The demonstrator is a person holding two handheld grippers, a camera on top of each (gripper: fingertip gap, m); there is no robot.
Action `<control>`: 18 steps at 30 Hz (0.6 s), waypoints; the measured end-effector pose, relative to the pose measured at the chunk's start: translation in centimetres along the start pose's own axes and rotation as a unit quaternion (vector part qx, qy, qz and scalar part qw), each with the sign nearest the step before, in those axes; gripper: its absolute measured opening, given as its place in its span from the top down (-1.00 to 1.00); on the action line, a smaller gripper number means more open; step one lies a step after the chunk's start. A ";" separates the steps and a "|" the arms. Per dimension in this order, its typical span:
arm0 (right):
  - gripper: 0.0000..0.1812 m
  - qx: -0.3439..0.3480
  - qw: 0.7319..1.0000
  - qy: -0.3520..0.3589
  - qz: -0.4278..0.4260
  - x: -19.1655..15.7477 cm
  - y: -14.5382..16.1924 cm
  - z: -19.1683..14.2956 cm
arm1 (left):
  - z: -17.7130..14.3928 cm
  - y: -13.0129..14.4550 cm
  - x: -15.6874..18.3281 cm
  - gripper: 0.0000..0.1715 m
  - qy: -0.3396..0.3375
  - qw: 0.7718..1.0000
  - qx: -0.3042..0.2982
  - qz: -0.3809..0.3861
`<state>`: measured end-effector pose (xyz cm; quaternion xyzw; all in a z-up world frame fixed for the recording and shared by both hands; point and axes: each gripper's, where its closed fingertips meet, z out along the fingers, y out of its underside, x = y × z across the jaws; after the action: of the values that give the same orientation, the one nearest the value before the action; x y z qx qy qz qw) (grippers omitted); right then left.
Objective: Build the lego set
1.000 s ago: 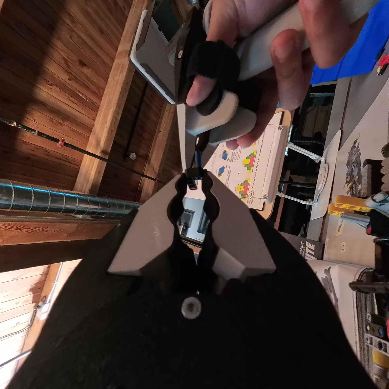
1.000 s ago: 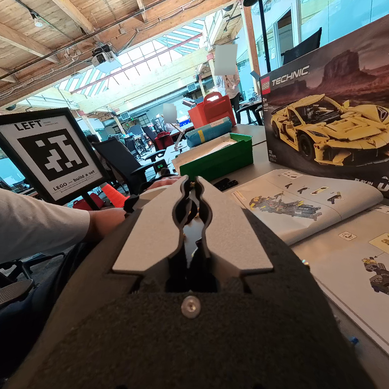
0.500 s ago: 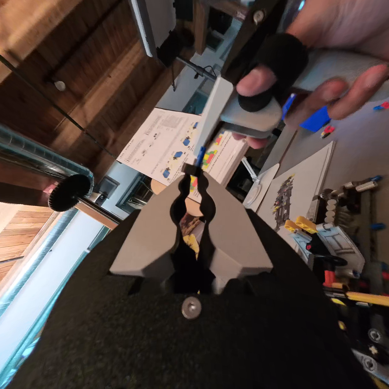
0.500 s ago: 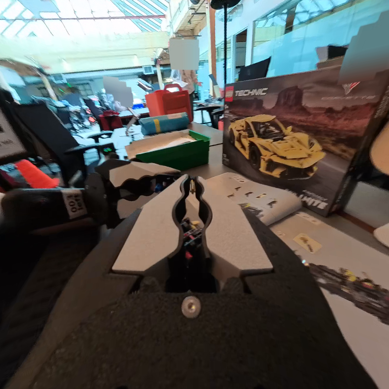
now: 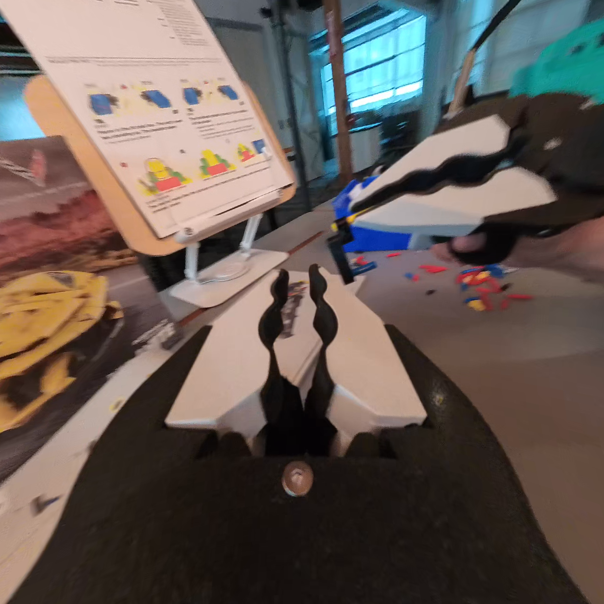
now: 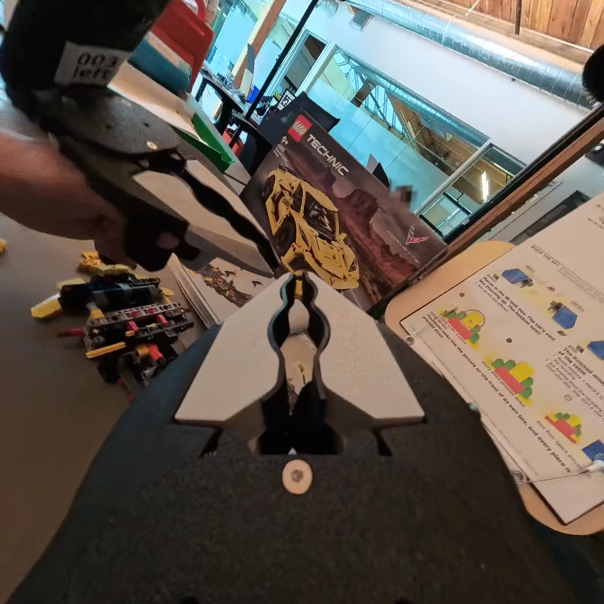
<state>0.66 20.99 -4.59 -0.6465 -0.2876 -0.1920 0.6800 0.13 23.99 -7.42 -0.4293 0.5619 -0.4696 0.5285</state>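
Note:
My left gripper (image 5: pixel 295 276) is slightly open and empty, with the jaws a small gap apart. My right gripper (image 6: pixel 298 277) is shut on a small black and yellow lego piece (image 6: pixel 298 289). In the left wrist view the right gripper (image 5: pixel 348 212) reaches in from the right, and the piece (image 5: pixel 340 255) hangs down from its tips just beyond my left fingertips. In the right wrist view the left gripper (image 6: pixel 273 264) comes in from the upper left, its tips close to the right's. The part-built model (image 6: pixel 130 323) lies on the table to the left.
The lego box (image 6: pixel 343 228) with a yellow car stands behind an open booklet (image 6: pixel 222 291). An instruction sheet on a stand (image 5: pixel 183 114) is at the back. Loose red, blue and yellow pieces (image 5: pixel 483 287) and a blue bin (image 5: pixel 376 232) lie to the right. Across from one pair of fingers to the other is roughly 5 cm.
Both grippers have swung down from facing the ceiling and the room to facing the table. My left gripper, shut on a small black and blue piece before, is now open and empty.

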 end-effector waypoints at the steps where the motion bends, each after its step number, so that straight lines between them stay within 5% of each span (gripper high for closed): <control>1: 0.97 0.001 1.000 0.002 -0.007 -0.1 0.0 0.1 | 0.0 -0.2 0.7 0.88 0.026 0.999 0.008 -0.017; 7: 0.97 0.022 0.999 -0.023 0.026 -0.4 -0.4 -0.1 | 0.5 1.0 2.9 0.68 0.085 0.994 -0.026 -0.058; 18: 0.97 0.032 0.997 -0.045 0.059 -0.8 -0.7 -0.1 | 0.3 0.4 4.2 0.75 0.136 0.983 -0.007 -0.119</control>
<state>-0.39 20.70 -4.61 -0.6481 -0.2852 -0.1125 0.6972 0.16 19.91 -8.62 -0.4290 0.5768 -0.5794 0.3841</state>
